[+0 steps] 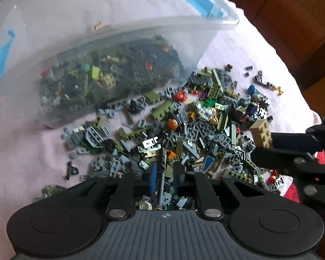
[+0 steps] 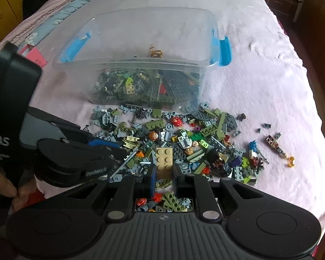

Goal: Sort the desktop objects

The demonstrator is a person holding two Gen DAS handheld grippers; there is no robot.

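Right up close, the right tongs (image 2: 164,178) are clamped on a tan brick (image 2: 164,159), two studs wide, held upright above the heap with its studded face toward the camera. From the left wrist view that same tan brick (image 1: 261,133) shows at the right edge, pinched at the tip of the right tongs (image 1: 265,145), which come in from the right side.

The left tongs (image 1: 163,186) hang low over the near edge of the pile, and they stand apart, with grey and blue pieces showing in the gap between them; nothing is gripped. In the right wrist view the left tongs (image 2: 110,158) reach in from the left, just beside the tan brick.

Beyond both, the pile of loose bricks (image 2: 184,143) spreads over a pink bed cover (image 2: 270,75), mostly grey and olive, with orange and red minifigure heads mixed in. A few strays lie well apart to the right, among them a small gold piece (image 2: 290,161).

Further back sits the clear plastic bin (image 2: 140,43) with blue latches, its near side touching the pile. More bricks are heaped inside against its near wall. Behind it, a dark wooden cabinet (image 2: 281,0) stands at the far right.
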